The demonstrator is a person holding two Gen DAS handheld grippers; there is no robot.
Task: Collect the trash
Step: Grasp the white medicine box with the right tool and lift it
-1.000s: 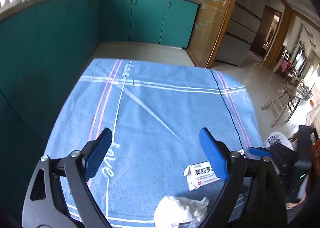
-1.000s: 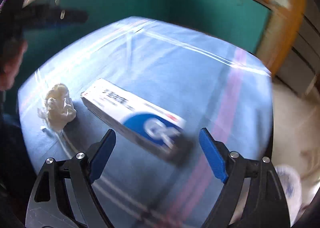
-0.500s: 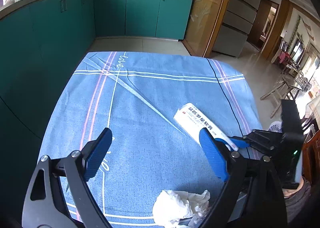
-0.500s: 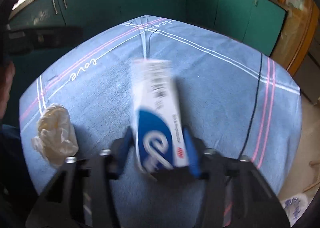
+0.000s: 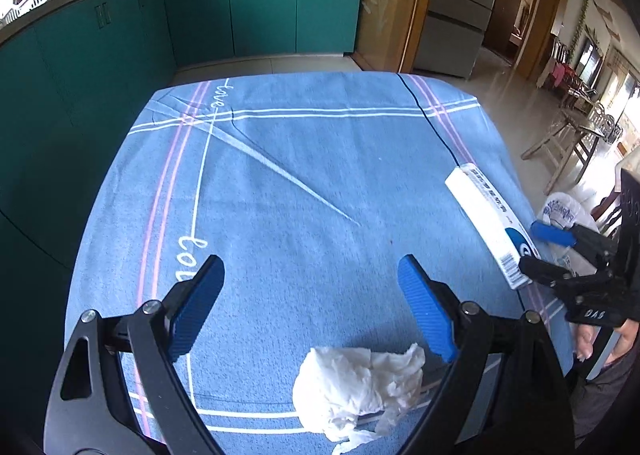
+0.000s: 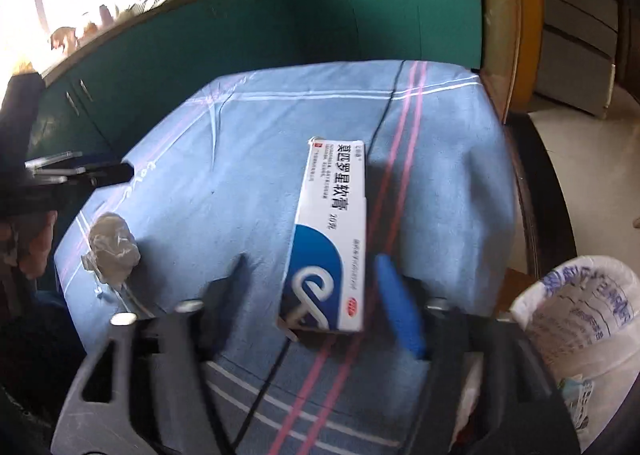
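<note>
My right gripper point(image 6: 320, 295) is shut on a white and blue ointment box point(image 6: 332, 231) and holds it above the right edge of the blue tablecloth point(image 6: 224, 159). In the left wrist view the box point(image 5: 486, 211) juts from the right gripper point(image 5: 540, 251) at the table's right side. My left gripper point(image 5: 312, 311) is open and empty, low over the cloth. A crumpled white tissue point(image 5: 360, 387) lies on the cloth just below its right finger; the tissue point(image 6: 112, 251) also shows in the right wrist view.
A white plastic trash bag point(image 6: 580, 319) stands open beside the table at the right, and shows in the left wrist view point(image 5: 564, 211). Teal kitchen cabinets point(image 5: 260, 3) run along the back and left. Wooden chairs point(image 5: 568, 143) stand on the floor at the right.
The right gripper closed on the ointment box, lifted it and carried it right toward the table's edge. The left gripper stayed open and shifted slightly above the tissue.
</note>
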